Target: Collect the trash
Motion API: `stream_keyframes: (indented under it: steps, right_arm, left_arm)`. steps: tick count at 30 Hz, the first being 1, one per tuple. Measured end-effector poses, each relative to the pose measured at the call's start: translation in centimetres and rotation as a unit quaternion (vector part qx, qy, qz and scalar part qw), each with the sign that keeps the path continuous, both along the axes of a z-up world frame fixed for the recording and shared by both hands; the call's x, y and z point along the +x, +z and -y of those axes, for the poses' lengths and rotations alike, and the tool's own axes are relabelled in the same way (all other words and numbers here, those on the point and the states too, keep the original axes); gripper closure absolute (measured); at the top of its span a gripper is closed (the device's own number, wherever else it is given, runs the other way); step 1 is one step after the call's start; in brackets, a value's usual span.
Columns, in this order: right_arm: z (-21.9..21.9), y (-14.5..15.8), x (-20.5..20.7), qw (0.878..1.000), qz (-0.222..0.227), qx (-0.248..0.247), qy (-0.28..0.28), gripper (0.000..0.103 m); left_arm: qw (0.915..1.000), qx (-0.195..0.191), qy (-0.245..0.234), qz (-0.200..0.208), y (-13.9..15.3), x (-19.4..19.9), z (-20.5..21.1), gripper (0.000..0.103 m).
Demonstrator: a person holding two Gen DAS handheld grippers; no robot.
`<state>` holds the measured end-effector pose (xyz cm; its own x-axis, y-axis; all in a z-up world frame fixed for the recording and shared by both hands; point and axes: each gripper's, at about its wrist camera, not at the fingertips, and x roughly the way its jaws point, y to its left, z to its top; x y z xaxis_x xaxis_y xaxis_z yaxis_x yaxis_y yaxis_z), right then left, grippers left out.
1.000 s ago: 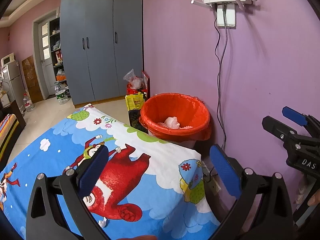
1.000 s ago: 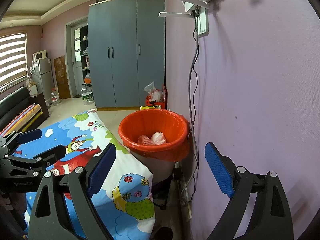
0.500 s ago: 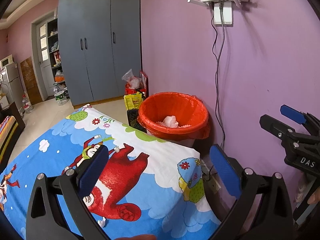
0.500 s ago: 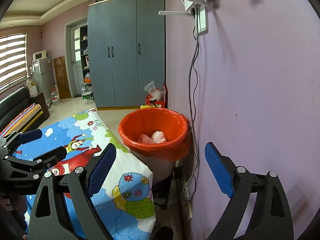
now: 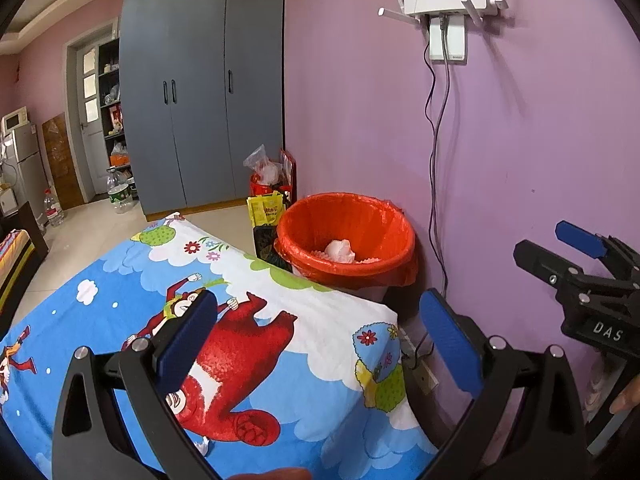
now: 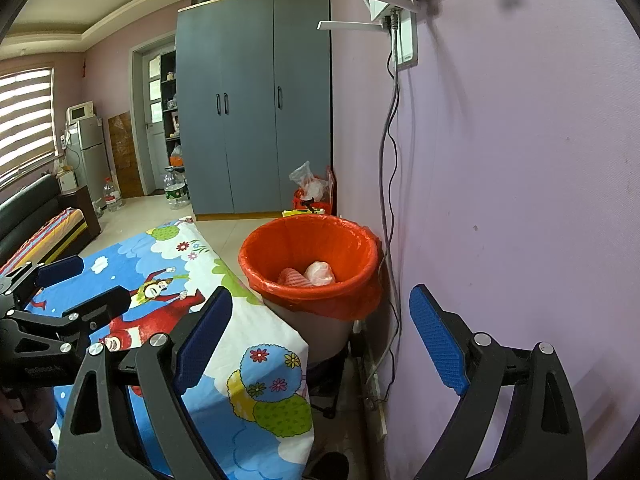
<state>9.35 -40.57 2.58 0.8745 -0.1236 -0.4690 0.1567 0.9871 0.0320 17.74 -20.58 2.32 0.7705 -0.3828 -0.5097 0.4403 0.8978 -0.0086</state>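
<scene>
A trash bin with an orange liner stands against the purple wall beyond the table corner, also in the right wrist view. Crumpled white trash lies inside it, and it shows with a pink piece in the right wrist view. My left gripper is open and empty above the cartoon tablecloth. My right gripper is open and empty, near the wall, in front of the bin. Each gripper shows in the other's view: right, left.
A purple wall runs close on the right, with a router and hanging cables. A power strip lies on the floor below. Bags stand by the blue wardrobe. Water bottles stand on the floor.
The left wrist view has shifted slightly; the bin sits a little lower and further left in it. Both grippers stay open and empty.
</scene>
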Motion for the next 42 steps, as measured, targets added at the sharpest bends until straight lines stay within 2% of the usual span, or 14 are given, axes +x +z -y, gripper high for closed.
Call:
stream_keyframes:
  steps: [19,42]
  right_arm:
    - [0.0,0.1,-0.2,1.000,0.004,0.000,-0.002,0.018]
    - [-0.1,0.5,-0.4,1.000,0.009,0.000,-0.001,0.018]
  left_arm:
    - [0.9989,-0.037,0.003,0.030,0.7,-1.1,-1.4,0.005]
    - [0.9982,-0.032,0.006,0.050,1.1,-1.9,-1.6,0.005]
